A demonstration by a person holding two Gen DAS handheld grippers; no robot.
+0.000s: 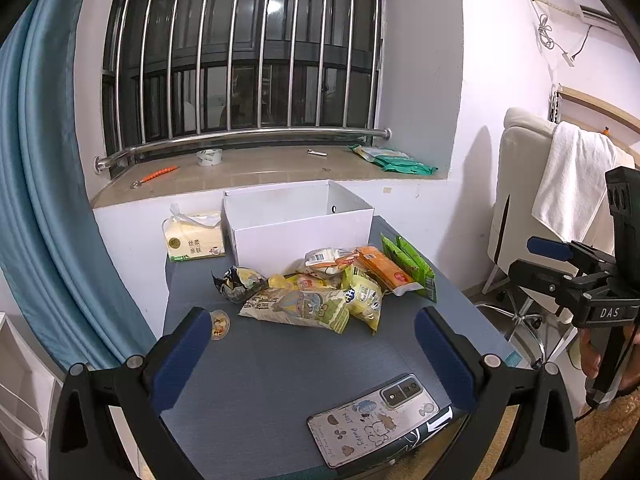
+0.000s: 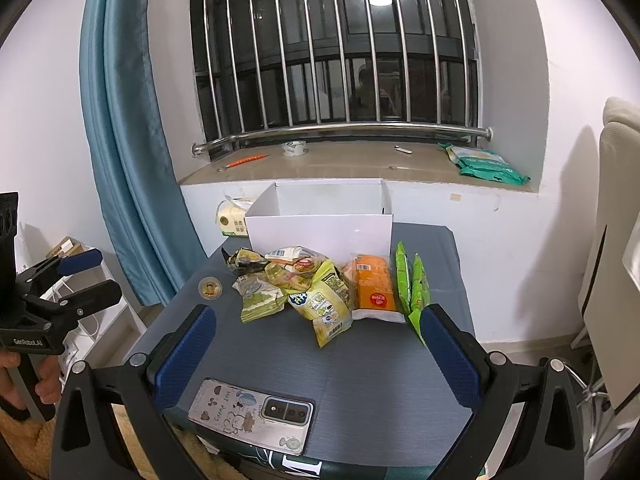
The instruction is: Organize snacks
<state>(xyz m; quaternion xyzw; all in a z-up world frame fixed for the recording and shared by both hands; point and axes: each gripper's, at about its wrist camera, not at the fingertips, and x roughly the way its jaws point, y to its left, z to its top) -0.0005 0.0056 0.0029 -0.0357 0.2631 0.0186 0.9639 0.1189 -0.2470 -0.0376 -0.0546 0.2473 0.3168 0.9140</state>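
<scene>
A pile of snack packets (image 1: pixel 320 292) (image 2: pixel 312 288) lies mid-table in front of an open white box (image 1: pixel 300 224) (image 2: pixel 320 220). It holds an orange packet (image 1: pixel 386 270) (image 2: pixel 374 286), green packets (image 1: pixel 416 268) (image 2: pixel 410 284), yellow-green bags and a dark crumpled wrapper (image 1: pixel 238 282) (image 2: pixel 244 260). A small round jelly cup (image 1: pixel 219 323) (image 2: pixel 210 289) sits left of the pile. My left gripper (image 1: pixel 312 360) is open and empty, near the table's front. My right gripper (image 2: pixel 318 360) is open and empty; it also shows at the right edge of the left wrist view (image 1: pixel 560 276).
A phone in a cartoon case (image 1: pixel 376 416) (image 2: pixel 252 414) lies at the table's front edge. A tissue pack (image 1: pixel 194 240) (image 2: pixel 232 216) stands left of the box. Windowsill behind holds tape, green packs. Blue curtain left, chair with towel (image 1: pixel 572 184) right.
</scene>
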